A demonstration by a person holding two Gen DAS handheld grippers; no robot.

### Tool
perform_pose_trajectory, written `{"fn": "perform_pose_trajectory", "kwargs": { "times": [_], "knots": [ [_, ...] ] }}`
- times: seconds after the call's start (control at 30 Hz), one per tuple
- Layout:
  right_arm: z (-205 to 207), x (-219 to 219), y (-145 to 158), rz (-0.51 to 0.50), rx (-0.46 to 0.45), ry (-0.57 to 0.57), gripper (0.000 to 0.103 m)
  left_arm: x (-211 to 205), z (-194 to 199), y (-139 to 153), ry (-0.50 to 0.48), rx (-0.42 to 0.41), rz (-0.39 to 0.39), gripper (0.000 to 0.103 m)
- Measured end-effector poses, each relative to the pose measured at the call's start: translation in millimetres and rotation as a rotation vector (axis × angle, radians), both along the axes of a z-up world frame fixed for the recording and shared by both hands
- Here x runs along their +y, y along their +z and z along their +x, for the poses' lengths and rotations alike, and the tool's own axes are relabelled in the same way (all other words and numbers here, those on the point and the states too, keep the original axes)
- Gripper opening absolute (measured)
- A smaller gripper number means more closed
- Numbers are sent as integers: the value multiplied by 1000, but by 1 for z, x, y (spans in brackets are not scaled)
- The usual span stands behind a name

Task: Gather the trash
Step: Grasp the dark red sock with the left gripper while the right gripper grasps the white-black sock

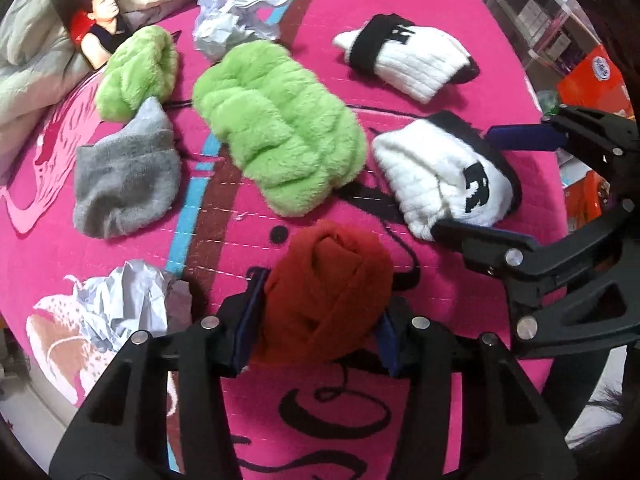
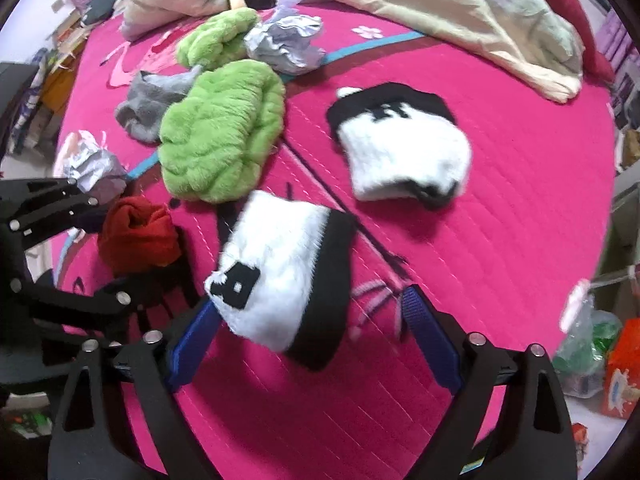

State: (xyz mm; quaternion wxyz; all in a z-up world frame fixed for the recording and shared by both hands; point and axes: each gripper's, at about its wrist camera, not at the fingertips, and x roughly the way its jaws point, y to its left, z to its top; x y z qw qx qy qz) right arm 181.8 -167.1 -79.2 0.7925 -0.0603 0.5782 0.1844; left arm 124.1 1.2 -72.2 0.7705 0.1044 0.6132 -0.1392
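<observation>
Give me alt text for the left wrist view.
The left gripper is shut on a rolled red sock over a pink bedspread. The right gripper is open around a white sock. Beyond lie green socks, a grey sock and crumpled paper.

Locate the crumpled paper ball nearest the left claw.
In the left wrist view, the crumpled paper ball lies low on the left, on the pink bedspread, beside the left claw.
</observation>
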Motion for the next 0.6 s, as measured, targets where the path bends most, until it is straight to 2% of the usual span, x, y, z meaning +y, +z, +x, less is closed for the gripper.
{"fn": "perform_pose_trajectory", "kwargs": {
  "times": [0.07, 0.1, 0.13, 0.2, 0.33, 0.6],
  "knots": [
    [6, 1, -5, 28, 10, 7, 70, 5, -1, 2, 6, -1, -5, 48],
    [8, 2, -6, 39, -1, 7, 61, 7, -2, 2, 9, -3, 0, 48],
    [8, 4, -6, 35, -11, 15, 58, 9, -3, 3, 11, -5, 9, 48],
    [2, 8, -1, 41, -24, 42, 40, 6, -5, 6, 10, -8, 25, 48],
    [-17, 6, 12, 15, -59, 56, 39, -8, -15, 14, -10, -27, 40, 48],
    [-48, -30, 32, 12, -74, -8, 40, -38, -30, 30, -64, -58, 60, 48]
  ]
}}
